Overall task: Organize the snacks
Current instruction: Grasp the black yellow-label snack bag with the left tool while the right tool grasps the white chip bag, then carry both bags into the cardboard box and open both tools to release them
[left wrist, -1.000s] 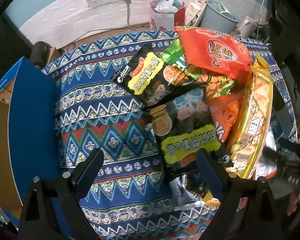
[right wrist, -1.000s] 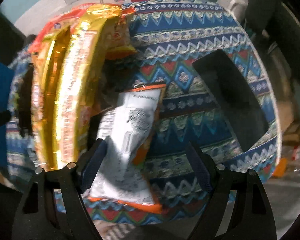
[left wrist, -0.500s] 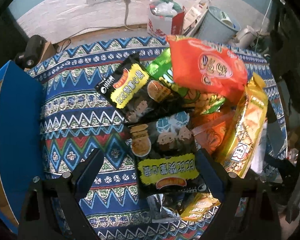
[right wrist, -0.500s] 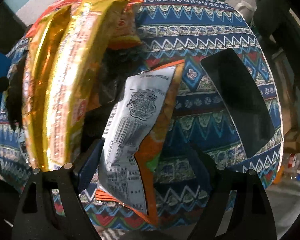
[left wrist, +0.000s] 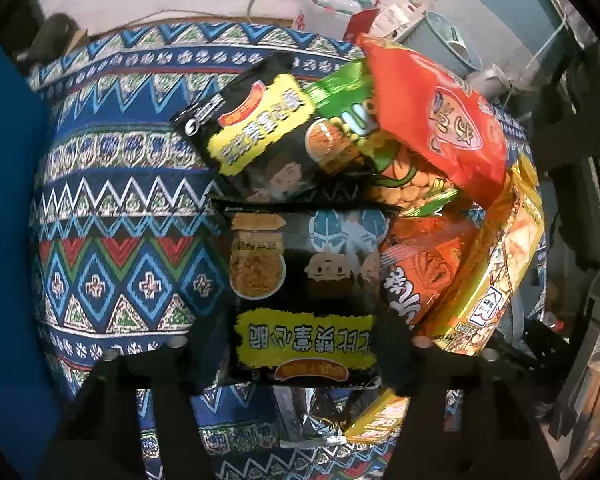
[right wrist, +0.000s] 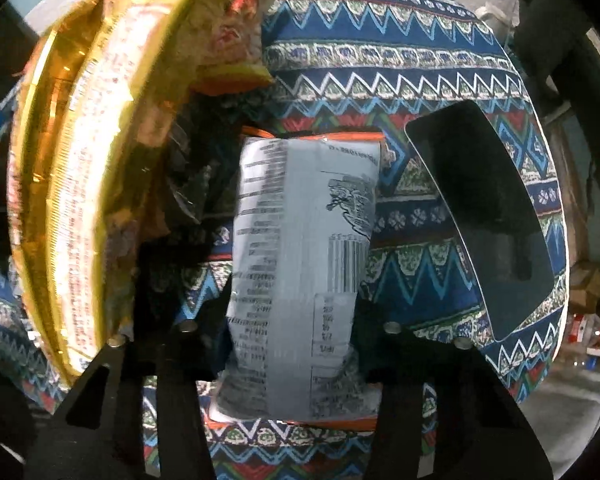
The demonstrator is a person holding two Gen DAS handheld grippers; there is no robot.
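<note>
At the bottom of the left wrist view, the left gripper has its two fingers on either side of a black snack bag with a yellow label; the fingers sit against the bag's edges, though whether they squeeze it I cannot tell. Below that bag, a silver wrapper and a small yellow packet peek out at the frame's lower middle. To the right lie an orange bag and a long yellow bag. Above, toward the centre, a second black bag overlaps a green bag, and a red bag lies over both at upper right. All rest on a blue patterned tablecloth.

At the bottom of the right wrist view, the right gripper stands narrowed around a white-backed bag with orange edges, its fingers at the bag's sides. A gold bag fills the left of the frame. A dark rectangular tray lies on the cloth at right.
</note>
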